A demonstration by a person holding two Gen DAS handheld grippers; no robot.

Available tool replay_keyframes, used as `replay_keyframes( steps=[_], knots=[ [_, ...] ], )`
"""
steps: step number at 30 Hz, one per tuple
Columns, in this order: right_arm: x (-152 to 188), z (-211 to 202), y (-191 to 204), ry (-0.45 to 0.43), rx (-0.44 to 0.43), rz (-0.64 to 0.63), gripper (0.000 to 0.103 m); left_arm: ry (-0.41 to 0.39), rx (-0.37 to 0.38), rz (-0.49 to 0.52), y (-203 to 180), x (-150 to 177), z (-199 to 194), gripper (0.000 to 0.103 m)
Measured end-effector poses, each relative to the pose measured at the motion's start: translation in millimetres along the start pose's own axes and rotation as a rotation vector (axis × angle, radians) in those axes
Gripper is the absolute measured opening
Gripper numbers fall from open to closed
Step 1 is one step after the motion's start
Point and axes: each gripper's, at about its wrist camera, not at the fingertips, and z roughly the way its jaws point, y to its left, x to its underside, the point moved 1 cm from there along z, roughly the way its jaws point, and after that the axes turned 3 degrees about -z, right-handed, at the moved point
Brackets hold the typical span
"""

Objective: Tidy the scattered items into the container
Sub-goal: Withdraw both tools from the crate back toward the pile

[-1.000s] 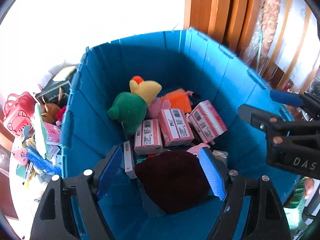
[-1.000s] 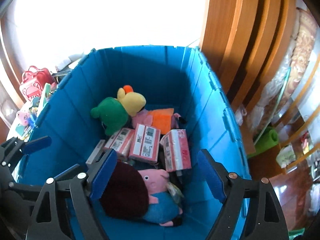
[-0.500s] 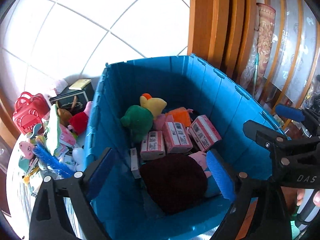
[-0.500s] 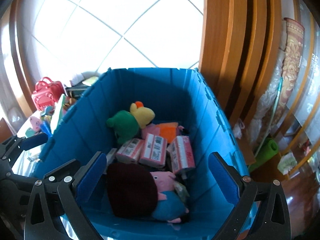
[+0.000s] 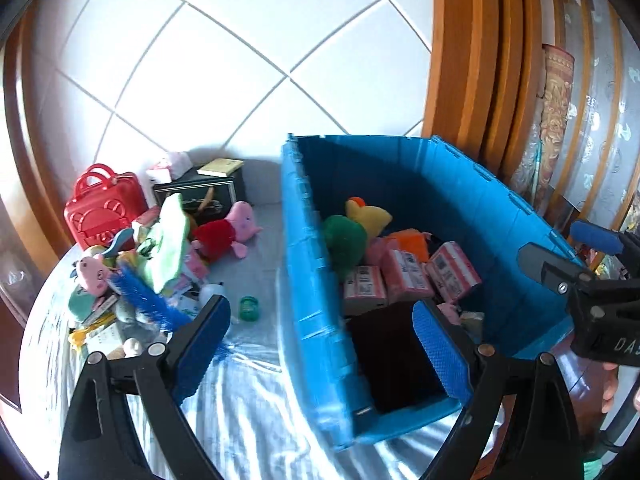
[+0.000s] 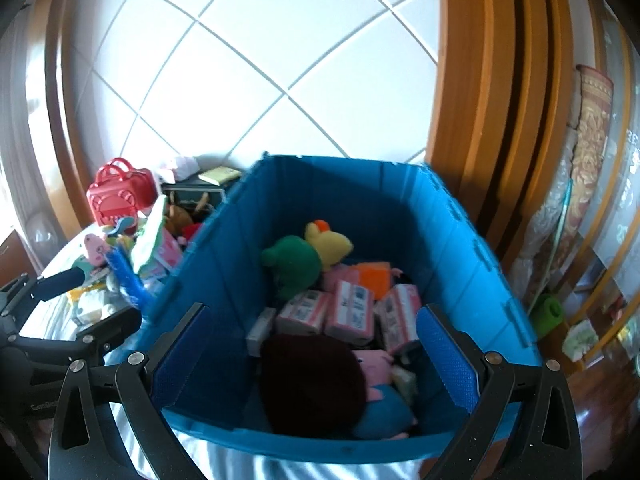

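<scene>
Both grippers had risen out of the blue container (image 5: pixel 472 200), the left gripper (image 5: pixel 320 348) and right gripper (image 6: pixel 314 356) spread wide and empty, so fetching came next: probably swinging left toward the pile (image 5: pixel 160 256) beside it.

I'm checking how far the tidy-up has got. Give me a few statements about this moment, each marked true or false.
1. Both grippers hold nothing. True: the left gripper and the right gripper are open and empty.
2. The blue bin is empty. False: it holds soft toys and pink boxes.
3. The red toy case lies inside the bin. False: it stands outside, left of the bin.
4. A small green cap lies on the cloth beside the bin. True.
5. A pig toy in a red dress is outside the bin. True.
</scene>
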Motion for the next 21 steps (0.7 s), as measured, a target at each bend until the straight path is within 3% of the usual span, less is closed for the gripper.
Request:
replay_keyframes(
  steps=[13,21],
  knots=[
    [19.9,-13.6,195.3,-0.129,-0.088,0.056,0.103,-0.134,-0.180,0.022,225.1,65.5,-54.1,0.094],
    [41.3,27.8,273.3,-0.065,-0.113,0.029,0.103,-0.101,-0.222,-0.078,331.3,99.3,-41.2,0.094]
  ],
)
